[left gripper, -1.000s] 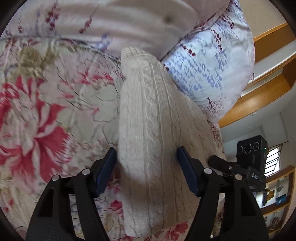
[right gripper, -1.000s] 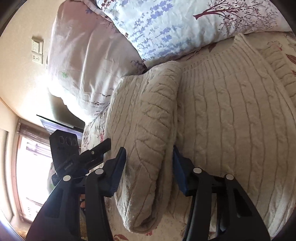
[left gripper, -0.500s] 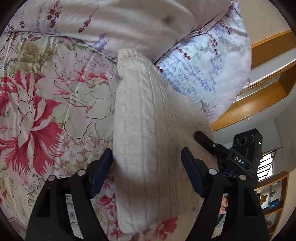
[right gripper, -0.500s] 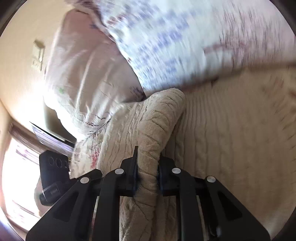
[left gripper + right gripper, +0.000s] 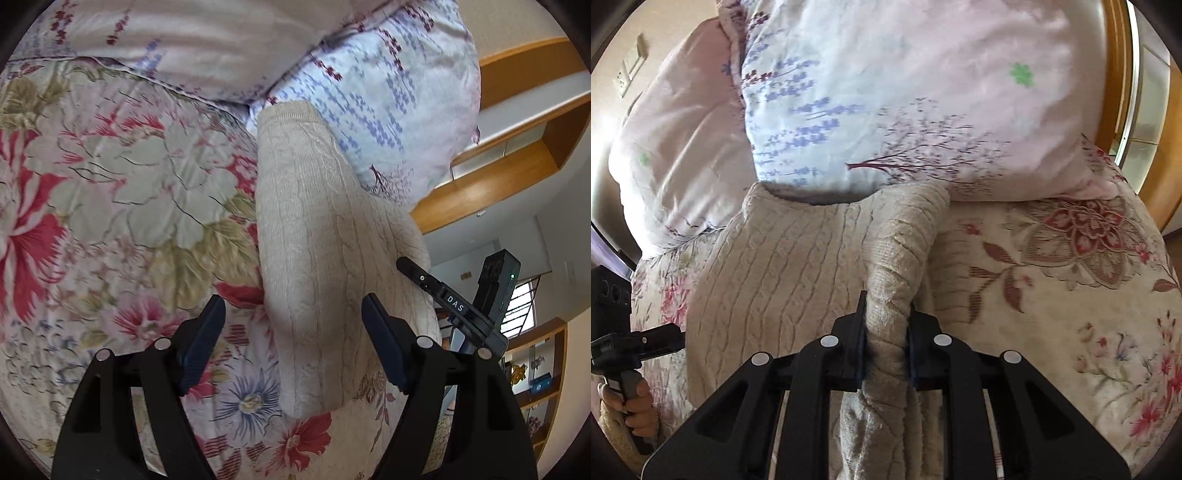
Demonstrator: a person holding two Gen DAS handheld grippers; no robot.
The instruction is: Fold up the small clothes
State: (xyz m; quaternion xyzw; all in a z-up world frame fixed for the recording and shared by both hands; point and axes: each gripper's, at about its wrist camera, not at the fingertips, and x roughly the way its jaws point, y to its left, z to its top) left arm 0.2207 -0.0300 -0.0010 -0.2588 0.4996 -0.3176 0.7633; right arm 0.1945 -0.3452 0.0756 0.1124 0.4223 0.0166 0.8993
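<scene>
Sleeve (image 5: pixel 886 325) folding is underway: right gripper (image 5: pixel 884 354) is pinching it; left gripper (image 5: pixel 291 339), gaping wide, is straddling sweater (image 5: pixel 332 258) unclamped; crossing inward should follow.

Bedding and garments: 1 sweater (image 5: pixel 783 280), cream cable knit; 1 sleeve (image 5: pixel 332 266) of it countable in the left wrist view, 1 bunched fold in the right wrist view. 2 pillows: 1 pink pillow (image 5: pixel 679 147), 1 lavender-print pillow (image 5: pixel 886 110). 1 floral quilt (image 5: pixel 122 206). Tools: 2 grippers, namely 1 left gripper (image 5: pixel 291 332) and 1 right gripper (image 5: pixel 886 339), each with 2 fingers. 1 hand (image 5: pixel 631 406) visible. Fixtures: 1 wall switch plate (image 5: pixel 629 74); 1 wooden shelf unit (image 5: pixel 532 140); 1 window (image 5: pixel 517 302). Shelf contents too small to count.
</scene>
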